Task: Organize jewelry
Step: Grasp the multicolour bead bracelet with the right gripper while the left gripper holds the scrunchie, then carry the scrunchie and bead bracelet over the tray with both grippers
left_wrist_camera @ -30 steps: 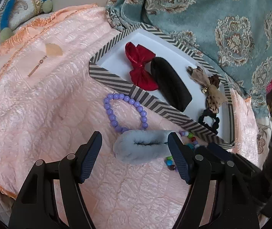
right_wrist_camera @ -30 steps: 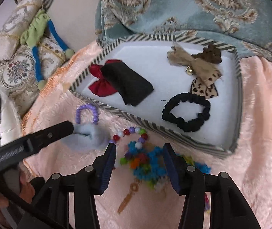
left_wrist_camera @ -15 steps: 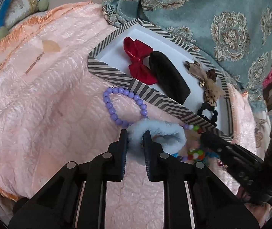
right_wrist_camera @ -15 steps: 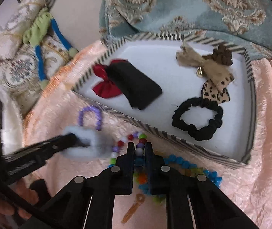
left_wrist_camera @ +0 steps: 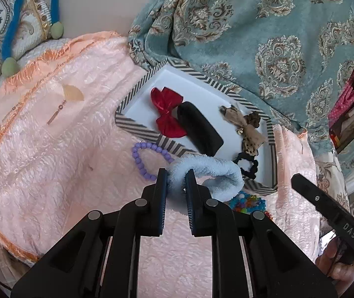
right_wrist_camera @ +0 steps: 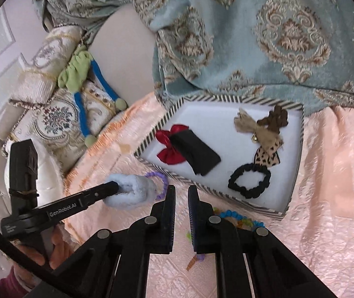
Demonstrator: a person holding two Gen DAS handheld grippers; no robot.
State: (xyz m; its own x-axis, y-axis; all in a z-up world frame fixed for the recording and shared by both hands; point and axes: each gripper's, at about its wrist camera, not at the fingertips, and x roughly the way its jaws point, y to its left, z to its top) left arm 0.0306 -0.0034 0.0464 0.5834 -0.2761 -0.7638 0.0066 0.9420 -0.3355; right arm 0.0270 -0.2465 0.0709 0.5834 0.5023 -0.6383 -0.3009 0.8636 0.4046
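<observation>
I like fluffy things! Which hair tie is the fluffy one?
The light blue scrunchie, pinched in the left hand-held gripper outside the tray. The black scrunchie in the tray is thin and crinkly.

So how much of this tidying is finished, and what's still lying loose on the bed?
Done: the red bow, black clip, tan bow and black scrunchie lie in the striped tray. In hand: the left tongs pinch the fluffy blue scrunchie. Left: the purple bead bracelet and colourful beads on the pink blanket. The right tongs look nearly shut on nothing visible.
</observation>
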